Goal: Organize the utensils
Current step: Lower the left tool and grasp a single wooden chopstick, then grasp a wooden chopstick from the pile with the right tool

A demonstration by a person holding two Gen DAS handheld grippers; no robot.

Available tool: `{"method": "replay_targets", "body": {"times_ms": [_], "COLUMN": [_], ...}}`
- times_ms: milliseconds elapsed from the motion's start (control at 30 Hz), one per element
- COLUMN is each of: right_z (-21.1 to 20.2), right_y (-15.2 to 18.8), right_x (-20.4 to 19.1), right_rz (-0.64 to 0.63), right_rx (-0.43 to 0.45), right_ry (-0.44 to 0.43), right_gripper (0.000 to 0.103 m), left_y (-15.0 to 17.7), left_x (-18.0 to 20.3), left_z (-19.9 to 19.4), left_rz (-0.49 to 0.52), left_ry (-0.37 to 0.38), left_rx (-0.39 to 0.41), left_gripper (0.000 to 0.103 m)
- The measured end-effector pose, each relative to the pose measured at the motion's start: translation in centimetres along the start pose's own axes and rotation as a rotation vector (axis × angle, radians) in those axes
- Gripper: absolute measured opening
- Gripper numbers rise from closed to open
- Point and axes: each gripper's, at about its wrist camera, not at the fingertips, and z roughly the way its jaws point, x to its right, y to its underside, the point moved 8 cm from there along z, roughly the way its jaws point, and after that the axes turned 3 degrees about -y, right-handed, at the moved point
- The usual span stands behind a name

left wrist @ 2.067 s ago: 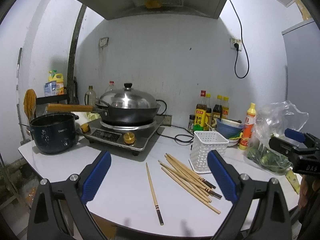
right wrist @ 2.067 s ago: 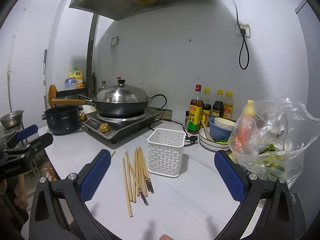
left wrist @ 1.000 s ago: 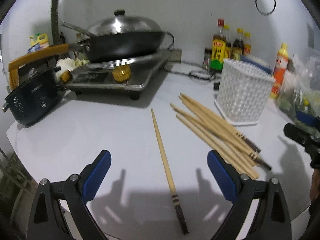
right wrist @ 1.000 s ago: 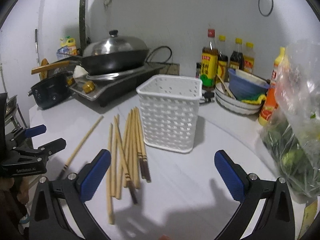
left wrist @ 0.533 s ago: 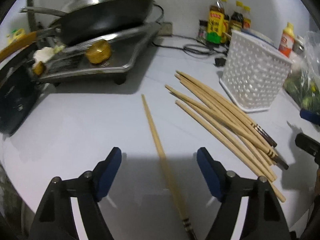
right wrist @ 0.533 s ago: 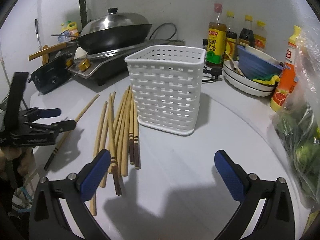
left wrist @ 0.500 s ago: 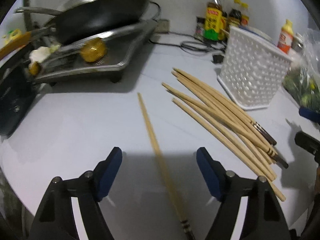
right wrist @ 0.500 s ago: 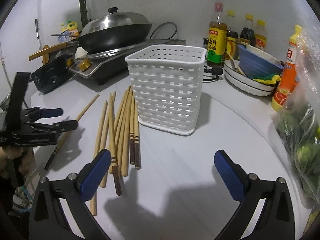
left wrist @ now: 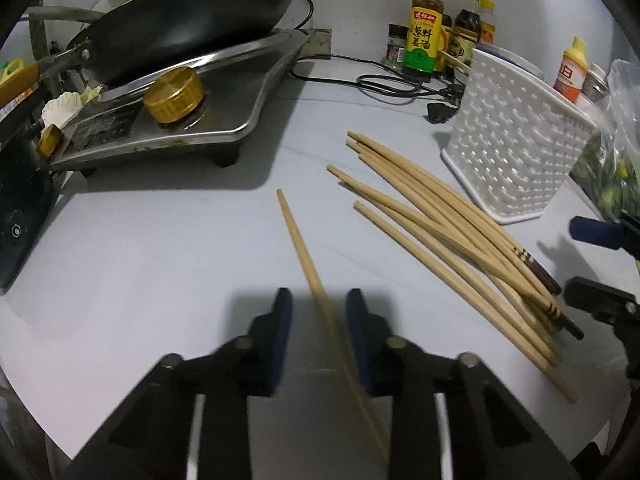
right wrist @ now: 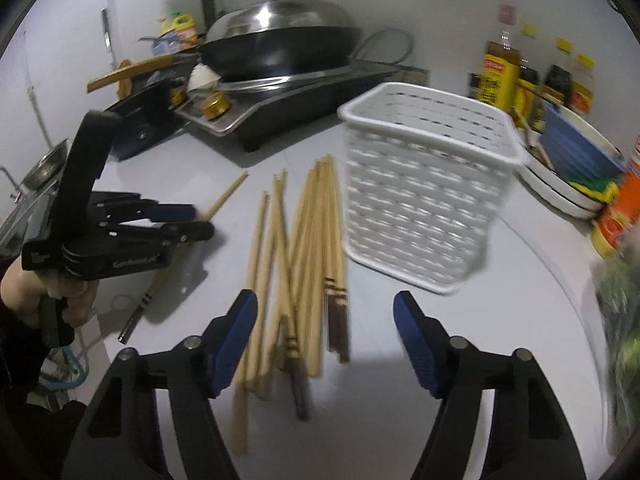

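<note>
A single wooden chopstick lies on the white counter, apart from a pile of several chopsticks. My left gripper straddles the single chopstick with narrowed jaws, blue pads on either side, a gap still showing. The right wrist view shows it low over that chopstick. My right gripper is open above the dark ends of the pile. A white perforated basket stands upright right of the pile; it also shows in the left wrist view.
An induction stove with a lidded wok stands at the back left, a dark pot at the far left. Sauce bottles, stacked bowls and a bag of greens crowd the back right. The counter edge runs close below both grippers.
My left gripper has lowered onto the single chopstick and its jaws have narrowed around it. My right gripper has moved forward over the pile and narrowed somewhat.
</note>
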Motion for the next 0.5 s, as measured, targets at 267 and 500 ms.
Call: {"method": "replay_targets", "body": {"times_ms": [267, 500], "right_z": [3.8, 6.4], "right_y": [-1.1, -1.7], "right_x": [-2.3, -3.2], "right_rz": [-0.075, -0.139], "right_rx": [-0.075, -0.13], "right_ry": [-0.01, 0.006], "right_gripper": [0.04, 0.023], "left_y": [0.5, 0.9], "left_x": [-0.9, -1.5], "left_z": [-0.3, -0.5], "left_rz": [-0.03, -0.08], "left_ry": [0.054, 0.115], "left_rx": [0.012, 0.026], "left_gripper": [0.007, 0.006]}}
